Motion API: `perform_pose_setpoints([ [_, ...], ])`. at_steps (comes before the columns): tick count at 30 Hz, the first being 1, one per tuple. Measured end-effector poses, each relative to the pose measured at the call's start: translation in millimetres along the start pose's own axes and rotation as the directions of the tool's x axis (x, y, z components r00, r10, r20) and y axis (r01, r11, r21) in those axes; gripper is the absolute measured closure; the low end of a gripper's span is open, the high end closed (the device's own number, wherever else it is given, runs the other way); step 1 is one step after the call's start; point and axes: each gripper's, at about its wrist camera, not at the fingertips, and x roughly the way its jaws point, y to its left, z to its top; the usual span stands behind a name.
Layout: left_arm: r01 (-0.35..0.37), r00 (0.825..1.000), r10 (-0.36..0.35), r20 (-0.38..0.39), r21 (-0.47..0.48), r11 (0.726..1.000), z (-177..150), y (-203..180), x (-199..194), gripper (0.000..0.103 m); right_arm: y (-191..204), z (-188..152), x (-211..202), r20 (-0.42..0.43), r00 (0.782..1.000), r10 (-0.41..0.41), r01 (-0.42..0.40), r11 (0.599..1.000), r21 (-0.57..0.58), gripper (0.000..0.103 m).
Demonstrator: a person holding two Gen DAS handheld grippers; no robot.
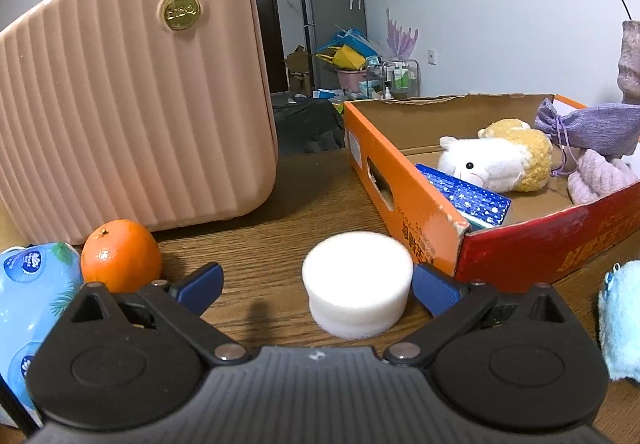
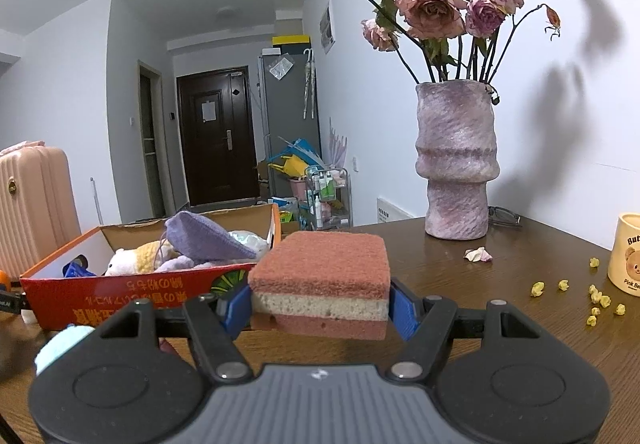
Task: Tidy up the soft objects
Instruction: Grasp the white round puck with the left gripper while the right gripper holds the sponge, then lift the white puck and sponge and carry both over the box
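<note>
My left gripper is open, its blue fingers either side of a white round sponge that sits on the wooden table; the right finger is close to it, the left one apart. My right gripper is shut on a red-and-beige layered sponge, held above the table. An orange cardboard box holds a white-and-yellow plush toy, a purple pouch, a pink cloth and a blue pack. The box also shows in the right wrist view, left of the sponge.
A pink ribbed suitcase stands at the left. An orange and a blue tissue pack lie near my left finger. A light blue plush is at the right. A vase of roses, a mug and scattered petals are right.
</note>
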Motion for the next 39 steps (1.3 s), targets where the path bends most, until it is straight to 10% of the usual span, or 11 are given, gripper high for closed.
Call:
perform_pose_setpoints([
  [3, 0.003, 1.0, -0.003, 0.001, 0.006, 1.0, 0, 0, 0, 0.009, 1, 0, -1, 0.0, 1.0, 0.0, 0.0, 1.0, -0.002, 0.034],
  [7, 0.022, 1.0, -0.022, 0.003, 0.024, 0.999, 0, -3, -1, 0.046, 0, 0, -1, 0.0, 1.0, 0.0, 0.0, 1.0, 0.0, 0.034],
  [39, -0.103, 0.989, 0.106, 0.104, -0.037, 0.994, -21, -6, -58, 0.049, 21, -4, -21, 0.061, 0.997, 0.045, -0.041, 0.997, -0.071, 0.034],
])
